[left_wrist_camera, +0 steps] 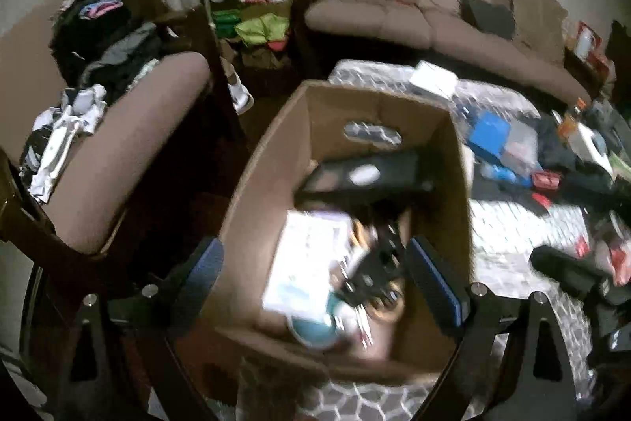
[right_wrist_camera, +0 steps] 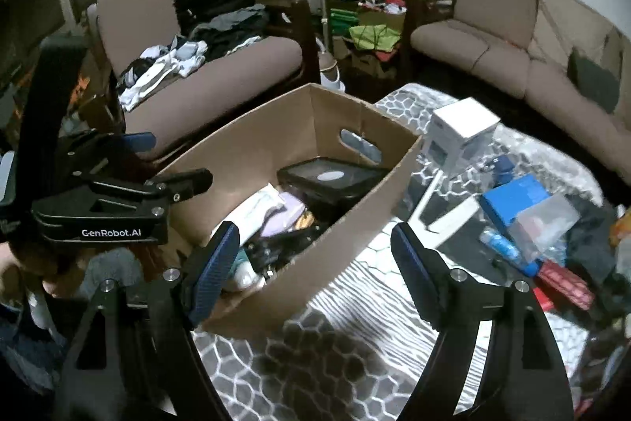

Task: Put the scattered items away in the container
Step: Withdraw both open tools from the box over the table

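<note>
both wrist views overlook the cardboard box (left_wrist_camera: 272, 160) closely.

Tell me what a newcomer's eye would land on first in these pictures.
The open cardboard box in the middle of the patterned rug, already holding a black tray and mixed clutter. Both the left gripper and right gripper hang open and empty near it. To its right lie a white box and blue box.

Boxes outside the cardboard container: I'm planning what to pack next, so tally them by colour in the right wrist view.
White box: 1
Blue box: 1
Clear plastic box: 1
Total: 3, all on the patterned rug right of the cardboard container.
</note>
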The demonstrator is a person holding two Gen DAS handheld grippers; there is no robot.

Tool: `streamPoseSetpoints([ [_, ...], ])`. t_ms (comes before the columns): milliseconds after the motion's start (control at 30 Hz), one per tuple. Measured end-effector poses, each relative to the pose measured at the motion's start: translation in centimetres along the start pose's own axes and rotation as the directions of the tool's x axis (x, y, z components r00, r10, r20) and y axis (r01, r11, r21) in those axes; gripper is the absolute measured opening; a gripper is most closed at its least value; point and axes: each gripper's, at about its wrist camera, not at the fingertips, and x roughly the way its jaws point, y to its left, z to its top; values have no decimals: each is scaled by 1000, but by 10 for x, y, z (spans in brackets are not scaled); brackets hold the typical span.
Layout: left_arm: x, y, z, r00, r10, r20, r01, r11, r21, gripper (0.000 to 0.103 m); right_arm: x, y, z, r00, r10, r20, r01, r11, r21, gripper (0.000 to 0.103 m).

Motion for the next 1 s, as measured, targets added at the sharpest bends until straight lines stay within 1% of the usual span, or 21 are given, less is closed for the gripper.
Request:
streamPoseSetpoints([
  [67,-6,-6,-6,1000,-15,-19,16,1000,15,95,-15,1,-2,1000,-28,12,28,999,16,78],
  [133,-14,-12,-12,999,-27,-22,27,1000,16,95,-31,-2,-8,999,-40,17,39,997,64,79],
  [267,-34,-22,-16,1000,-7,29,6,999,33,95,-57,-6,-18,994,-101,28,98,992,83,79],
  [333,-42,-25,-17,999,8,51,-9,999,31,95,-70,-9,-21,990,-127,56,121,988,91,79],
  [433,-50,-27,-18,997,22,78,-23,1000,20,95,-86,-12,-24,985,-125,119,115,989,88,81],
  [467,-52,-28,-18,996,26,82,-27,999,18,95,-89,-12,-25,983,-132,124,122,989,86,81],
  [633,-57,-33,-21,996,33,82,-34,999,19,95,-105,-10,-29,981,-148,126,141,988,66,81],
  [867,-64,-39,-22,995,43,85,-45,999,25,95,-125,-5,-32,980,-133,148,126,991,53,81],
  [933,-67,-39,-23,995,44,89,-47,999,25,95,-130,-4,-33,980,-131,151,125,991,48,82],
  [1000,-69,-39,-24,995,47,90,-49,998,25,95,-133,-3,-34,979,-132,154,127,991,43,86],
])
